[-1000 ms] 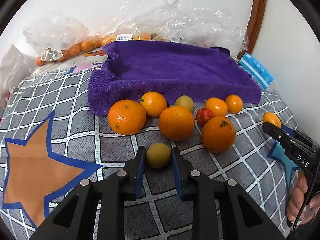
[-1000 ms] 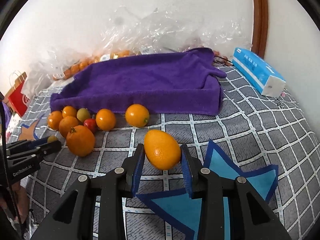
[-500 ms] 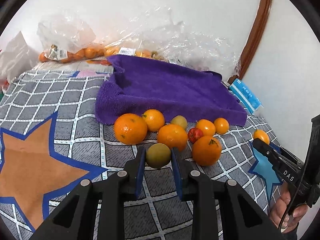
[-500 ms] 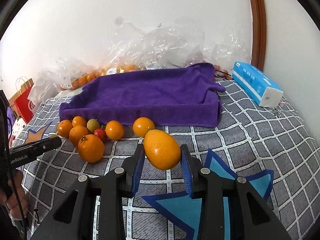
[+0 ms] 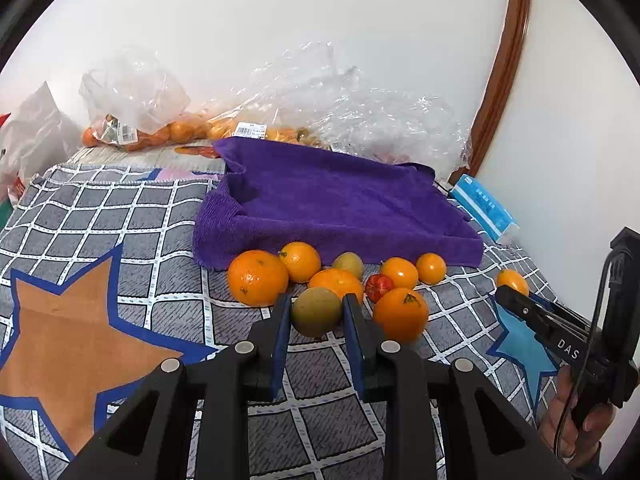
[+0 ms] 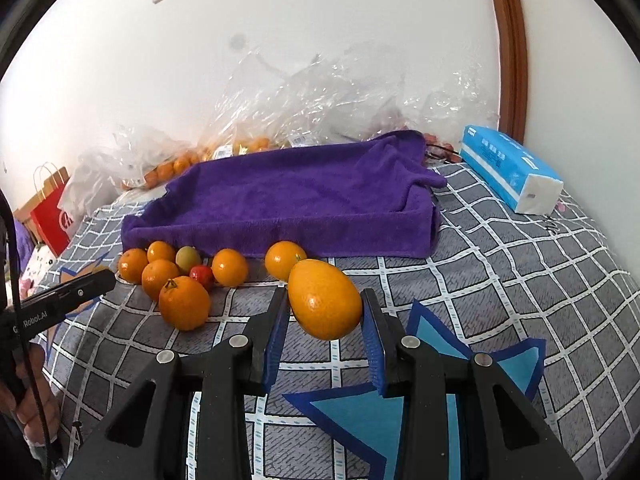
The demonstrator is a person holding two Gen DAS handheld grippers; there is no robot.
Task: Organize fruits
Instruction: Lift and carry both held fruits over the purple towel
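Fruit in both grippers. Left gripper [image 5: 316, 312] clamped on a greenish round fruit [image 5: 316, 311], carried just near of the loose pile of oranges [image 5: 258, 278]. Purple towel-lined tray [image 5: 340, 204] sits beyond the pile, empty. To the right, right gripper [image 6: 325, 306] clamped on an oval orange fruit [image 6: 324, 299], clear of the checked cloth [image 6: 500, 280], near the tray's front wall. Best handling, by my reading: lift each fruit above the tray rim before moving far, avoid brushing the pile, lower onto the towel, then release so nothing rolls.
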